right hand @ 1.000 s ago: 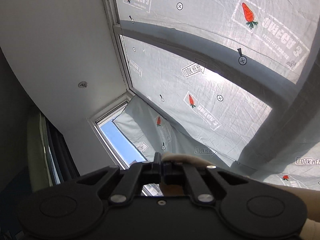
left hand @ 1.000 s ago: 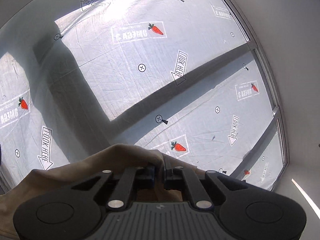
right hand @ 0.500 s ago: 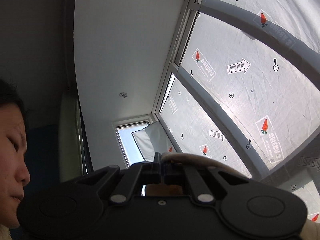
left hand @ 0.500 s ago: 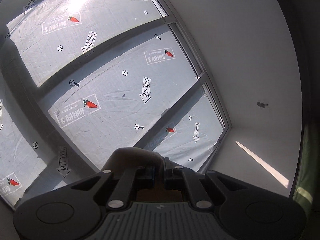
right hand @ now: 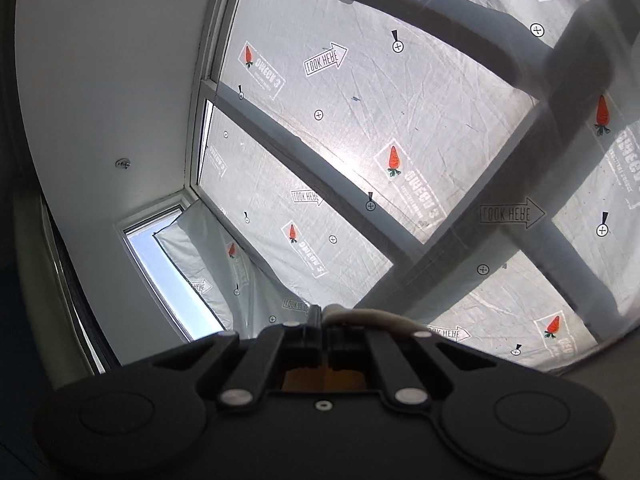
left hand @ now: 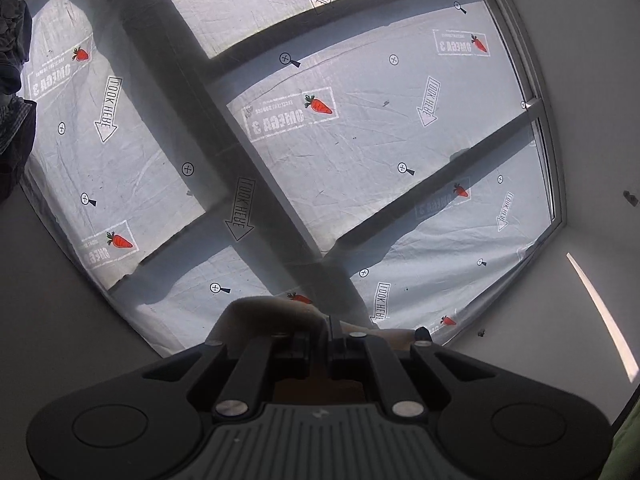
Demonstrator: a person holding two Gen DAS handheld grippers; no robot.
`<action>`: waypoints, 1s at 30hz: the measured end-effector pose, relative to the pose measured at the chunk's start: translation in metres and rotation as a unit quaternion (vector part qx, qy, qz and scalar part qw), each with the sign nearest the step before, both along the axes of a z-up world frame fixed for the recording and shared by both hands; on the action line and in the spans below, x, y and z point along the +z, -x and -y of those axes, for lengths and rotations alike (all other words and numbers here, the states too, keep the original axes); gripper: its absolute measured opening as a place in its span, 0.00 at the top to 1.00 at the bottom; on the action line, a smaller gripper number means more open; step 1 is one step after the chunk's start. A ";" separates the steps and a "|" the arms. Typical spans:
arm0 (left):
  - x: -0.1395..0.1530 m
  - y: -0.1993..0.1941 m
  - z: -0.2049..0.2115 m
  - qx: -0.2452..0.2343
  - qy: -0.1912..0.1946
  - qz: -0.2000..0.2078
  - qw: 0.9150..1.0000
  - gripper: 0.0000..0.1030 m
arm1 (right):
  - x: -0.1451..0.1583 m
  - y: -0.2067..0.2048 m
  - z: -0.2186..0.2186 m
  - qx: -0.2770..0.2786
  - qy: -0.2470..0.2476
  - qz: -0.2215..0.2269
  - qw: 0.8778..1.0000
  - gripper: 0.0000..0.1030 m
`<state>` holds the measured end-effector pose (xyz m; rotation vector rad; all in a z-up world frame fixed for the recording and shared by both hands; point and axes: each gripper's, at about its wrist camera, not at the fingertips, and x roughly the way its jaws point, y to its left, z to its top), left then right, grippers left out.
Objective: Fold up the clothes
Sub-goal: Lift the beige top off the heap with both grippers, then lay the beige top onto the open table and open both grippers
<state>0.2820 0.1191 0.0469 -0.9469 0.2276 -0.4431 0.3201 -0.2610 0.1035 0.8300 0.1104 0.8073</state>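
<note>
Out of sight in both views: table, bed or floor. Borne up instead by the two tools alone. Clamped in the closed jaws of the left gripper (left hand: 330, 334), a fold of beige cloth (left hand: 272, 316), bulging up over the left finger. Pinched likewise in the right gripper (right hand: 320, 322), a pale rolled edge (right hand: 376, 316) of that cloth, trailing off right.

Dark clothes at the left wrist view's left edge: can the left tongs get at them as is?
Probably not: the left tongs are shut on beige cloth, and the dark clothes sit far off to the side.
</note>
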 end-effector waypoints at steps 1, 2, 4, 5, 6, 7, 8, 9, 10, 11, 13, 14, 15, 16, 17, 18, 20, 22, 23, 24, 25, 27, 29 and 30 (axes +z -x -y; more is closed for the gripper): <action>-0.005 -0.017 -0.004 0.006 -0.006 -0.004 1.000 0.93 | -0.005 -0.025 -0.011 -0.004 0.013 -0.007 1.000 0.98; -0.012 -0.044 -0.012 0.018 -0.015 -0.005 1.000 0.92 | -0.010 -0.050 -0.022 -0.008 0.029 -0.016 0.999 0.98; -0.029 -0.092 -0.021 0.047 -0.038 -0.023 0.998 0.88 | -0.025 -0.109 -0.047 -0.015 0.069 -0.046 0.996 0.94; -0.042 -0.123 -0.025 0.060 -0.054 -0.053 0.995 0.77 | -0.038 -0.142 -0.060 -0.018 0.093 -0.074 0.993 0.86; -0.061 -0.157 -0.033 0.067 -0.066 -0.088 0.992 0.62 | -0.052 -0.168 -0.070 -0.015 0.111 -0.098 0.989 0.77; -0.075 -0.179 -0.038 0.067 -0.075 -0.112 0.989 0.55 | -0.070 -0.196 -0.082 -0.018 0.135 -0.127 0.983 0.56; -0.092 -0.200 -0.044 0.066 -0.082 -0.137 0.985 0.48 | -0.091 -0.219 -0.094 -0.033 0.168 -0.159 0.972 0.51; -0.114 -0.219 -0.053 0.062 -0.081 -0.168 0.980 0.47 | -0.114 -0.235 -0.104 -0.049 0.203 -0.188 0.960 0.51; -0.131 -0.229 -0.059 0.056 -0.082 -0.188 0.977 0.46 | -0.135 -0.239 -0.108 -0.056 0.220 -0.209 0.951 0.51; -0.146 -0.232 -0.064 0.052 -0.084 -0.205 0.974 0.45 | -0.155 -0.239 -0.108 -0.059 0.225 -0.228 0.945 0.51; -0.182 -0.233 -0.074 0.049 -0.094 -0.248 0.963 0.40 | -0.195 -0.234 -0.106 -0.068 0.231 -0.268 0.933 0.51; -0.200 -0.232 -0.079 0.048 -0.100 -0.271 0.956 0.38 | -0.213 -0.225 -0.099 -0.080 0.229 -0.288 0.927 0.51; -0.218 -0.226 -0.080 0.047 -0.110 -0.296 0.948 0.38 | -0.231 -0.216 -0.092 -0.091 0.227 -0.307 0.920 0.51; -0.235 -0.219 -0.082 0.046 -0.119 -0.320 0.939 0.38 | -0.247 -0.205 -0.083 -0.106 0.228 -0.325 0.912 0.51; -0.252 -0.213 -0.083 0.045 -0.127 -0.344 0.929 0.38 | -0.260 -0.192 -0.074 -0.125 0.232 -0.342 0.902 0.51; -0.266 -0.206 -0.084 0.039 -0.128 -0.365 0.921 0.38 | -0.271 -0.178 -0.064 -0.145 0.237 -0.354 0.893 0.51; -0.289 -0.188 -0.083 0.027 -0.137 -0.400 0.906 0.38 | -0.287 -0.148 -0.044 -0.190 0.255 -0.367 0.874 0.51; -0.299 -0.171 -0.075 0.019 -0.166 -0.416 0.894 0.38 | -0.298 -0.117 -0.025 -0.233 0.298 -0.362 0.852 0.51; -0.300 -0.162 -0.069 0.014 -0.189 -0.415 0.890 0.38 | -0.301 -0.105 -0.018 -0.245 0.330 -0.357 0.839 0.51; -0.300 -0.153 -0.063 0.010 -0.209 -0.414 0.886 0.35 | -0.305 -0.093 -0.011 -0.253 0.361 -0.354 0.825 0.51; -0.301 -0.143 -0.059 0.012 -0.216 -0.417 0.883 0.34 | -0.310 -0.083 -0.004 -0.256 0.387 -0.351 0.813 0.51; -0.303 -0.124 -0.050 0.016 -0.229 -0.421 0.878 0.31 | -0.318 -0.066 0.014 -0.256 0.416 -0.355 0.797 0.51; -0.306 -0.107 -0.042 0.020 -0.235 -0.427 0.873 0.31 | -0.329 -0.050 0.032 -0.252 0.421 -0.368 0.790 0.52; -0.308 -0.100 -0.038 0.020 -0.234 -0.430 0.872 0.31 | -0.334 -0.043 0.039 -0.248 0.423 -0.373 0.788 0.52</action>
